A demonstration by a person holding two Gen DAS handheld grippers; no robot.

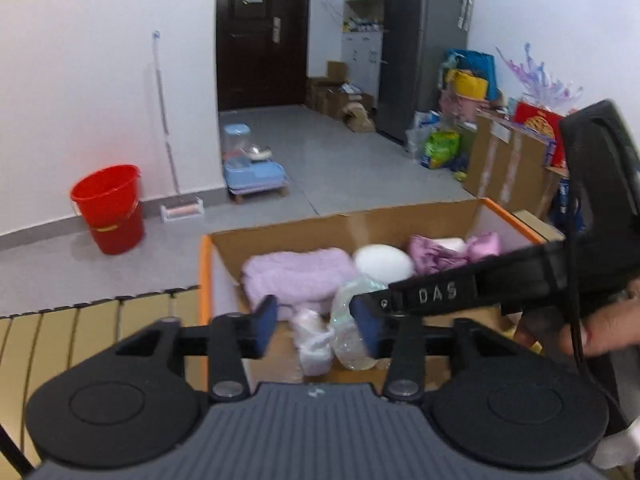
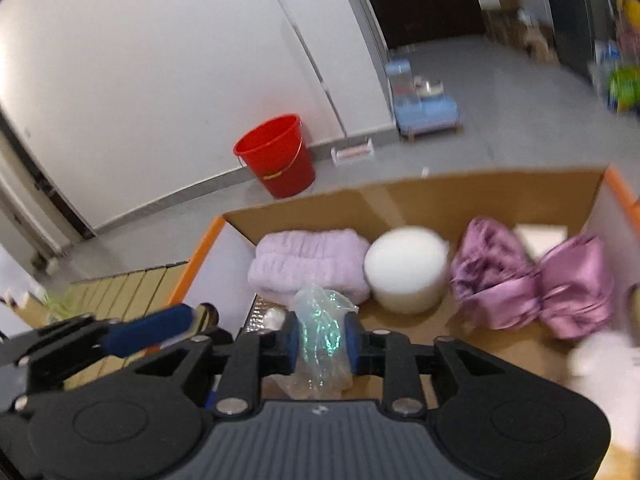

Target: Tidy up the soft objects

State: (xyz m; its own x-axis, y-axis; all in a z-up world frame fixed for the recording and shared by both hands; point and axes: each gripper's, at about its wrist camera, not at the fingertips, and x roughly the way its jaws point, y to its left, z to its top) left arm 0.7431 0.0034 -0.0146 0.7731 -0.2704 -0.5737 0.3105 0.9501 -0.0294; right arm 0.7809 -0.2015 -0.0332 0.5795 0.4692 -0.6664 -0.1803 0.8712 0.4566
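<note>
Cardboard box (image 2: 420,196): one, holding one lilac towel (image 2: 308,264), one white roll (image 2: 406,270), two purple satin bundles (image 2: 532,280).
Right gripper (image 2: 322,342): clamped on one clear plastic bag (image 2: 320,320).
Left gripper (image 1: 316,326): jaws apart, nothing gripped.

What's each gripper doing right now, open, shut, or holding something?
Left gripper: open, nothing gripped, above the cardboard box.
Right gripper: pads against a crinkly clear plastic bag, holding it over the box.

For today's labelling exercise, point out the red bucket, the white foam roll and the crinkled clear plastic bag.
red bucket (image 2: 276,156): right wrist view, on its front wall.
white foam roll (image 2: 406,268): right wrist view, on its rounded top.
crinkled clear plastic bag (image 2: 320,336): right wrist view, on its middle folds.
</note>
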